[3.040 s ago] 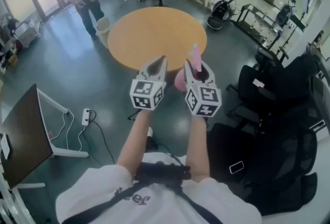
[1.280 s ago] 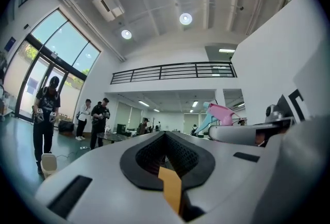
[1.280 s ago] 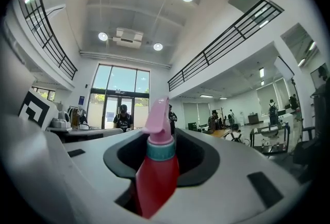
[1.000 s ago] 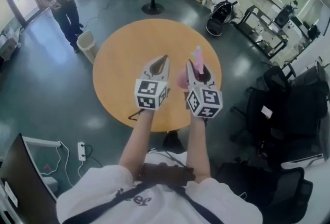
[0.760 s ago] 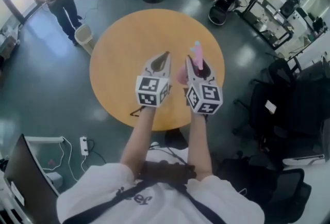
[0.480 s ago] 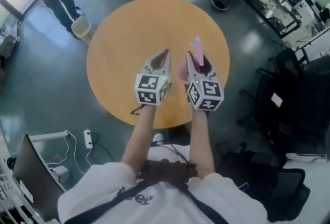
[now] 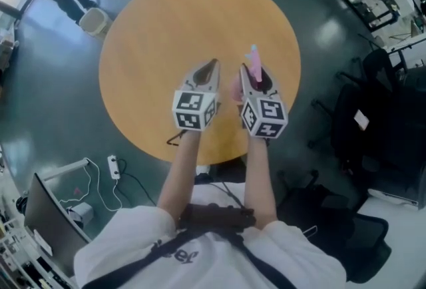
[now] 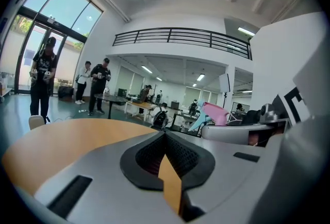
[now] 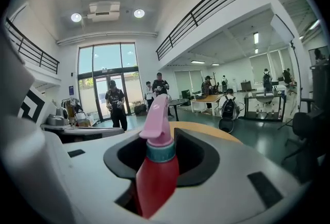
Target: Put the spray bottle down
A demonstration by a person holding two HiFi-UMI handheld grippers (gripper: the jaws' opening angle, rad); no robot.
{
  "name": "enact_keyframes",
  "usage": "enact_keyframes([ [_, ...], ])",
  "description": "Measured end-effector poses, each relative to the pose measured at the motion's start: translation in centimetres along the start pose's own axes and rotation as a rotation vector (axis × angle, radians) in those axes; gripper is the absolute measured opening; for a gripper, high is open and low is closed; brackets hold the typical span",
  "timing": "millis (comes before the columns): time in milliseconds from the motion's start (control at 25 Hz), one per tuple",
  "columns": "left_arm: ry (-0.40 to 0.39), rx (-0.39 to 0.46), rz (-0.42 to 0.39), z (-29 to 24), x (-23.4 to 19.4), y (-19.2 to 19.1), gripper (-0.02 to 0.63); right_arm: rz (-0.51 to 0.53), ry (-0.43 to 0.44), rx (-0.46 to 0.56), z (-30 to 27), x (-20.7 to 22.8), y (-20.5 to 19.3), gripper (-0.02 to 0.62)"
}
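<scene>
We hold spray bottle (image 7: 253,62) clamped upright in right gripper (image 7: 250,74), over round table (image 7: 160,28). Left gripper (image 7: 212,65) jaws together, empty. Set-down on table, release: not yet done.

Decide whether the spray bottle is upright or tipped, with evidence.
Upright: the spray bottle stands in the right gripper, pink nozzle on top.

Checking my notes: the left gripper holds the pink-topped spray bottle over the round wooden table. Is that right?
No: it is the right gripper that holds the spray bottle, as the right gripper view shows. The rest stands: the bottle is pink-topped and over the round wooden table.
</scene>
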State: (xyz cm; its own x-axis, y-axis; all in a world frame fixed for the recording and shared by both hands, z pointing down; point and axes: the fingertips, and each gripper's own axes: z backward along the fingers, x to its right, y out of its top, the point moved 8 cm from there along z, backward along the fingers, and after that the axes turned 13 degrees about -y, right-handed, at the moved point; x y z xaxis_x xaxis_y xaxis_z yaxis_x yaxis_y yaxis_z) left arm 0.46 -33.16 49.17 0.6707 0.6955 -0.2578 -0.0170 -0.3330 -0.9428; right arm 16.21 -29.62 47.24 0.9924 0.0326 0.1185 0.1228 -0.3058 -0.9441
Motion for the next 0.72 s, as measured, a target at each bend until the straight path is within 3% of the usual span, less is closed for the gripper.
enact_keyframes([
  [440,0.001,-0.06,0.057,-4.1,-2.2,-2.1,0.011,0.073,0.016,-0.009,-6.2,1.6,-2.3,0.166],
  [720,0.008,-0.104,0.08,-6.6,-2.9,-3.6,0.011,0.08,0.009,0.124,-10.9,3.7,-1.4,0.164],
])
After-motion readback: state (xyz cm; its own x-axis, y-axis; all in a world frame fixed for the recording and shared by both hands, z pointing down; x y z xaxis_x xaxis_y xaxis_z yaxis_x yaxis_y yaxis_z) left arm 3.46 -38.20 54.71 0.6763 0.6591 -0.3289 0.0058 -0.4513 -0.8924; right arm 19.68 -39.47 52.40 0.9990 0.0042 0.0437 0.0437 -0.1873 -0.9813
